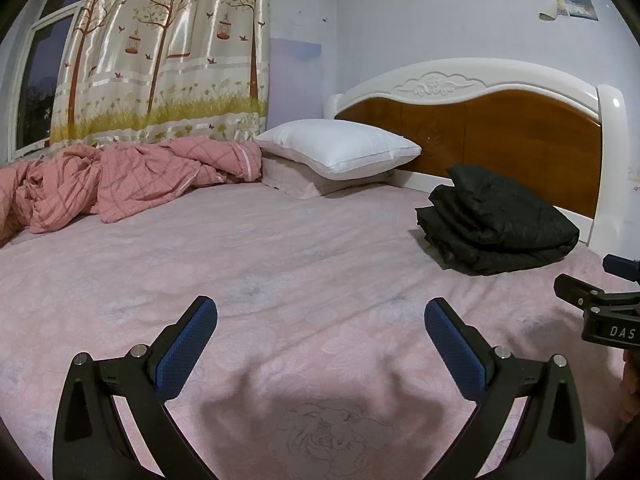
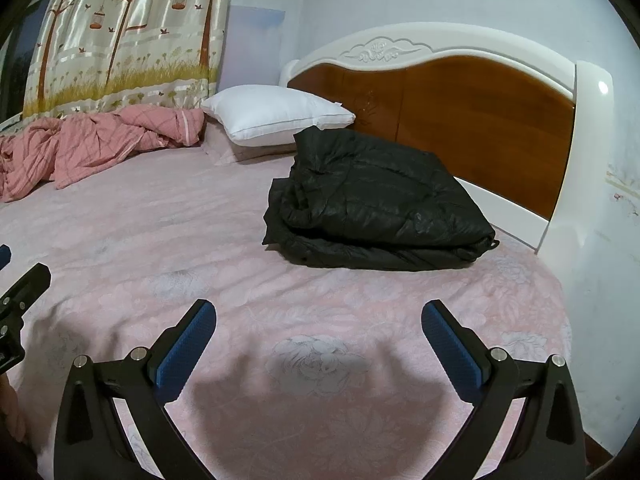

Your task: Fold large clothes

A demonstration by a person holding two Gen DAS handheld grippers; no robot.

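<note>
A black padded jacket [image 2: 380, 216] lies folded in a thick bundle on the pink bed sheet [image 2: 200, 240], close to the headboard; in the left wrist view the jacket [image 1: 496, 222] sits at the far right. My left gripper [image 1: 320, 320] hovers open over bare sheet, well short of the jacket and to its left. My right gripper [image 2: 320, 320] is open too, with nothing between its blue pads, a short way in front of the jacket. Part of the right gripper's body [image 1: 608, 312] shows at the left view's right edge.
A white pillow [image 1: 340, 152] rests on a pink one by the wood and white headboard [image 1: 480, 120]. A crumpled pink checked quilt [image 1: 120, 180] lies along the far left under a patterned curtain [image 1: 160, 52]. The bed's right edge meets a white wall [image 2: 608, 280].
</note>
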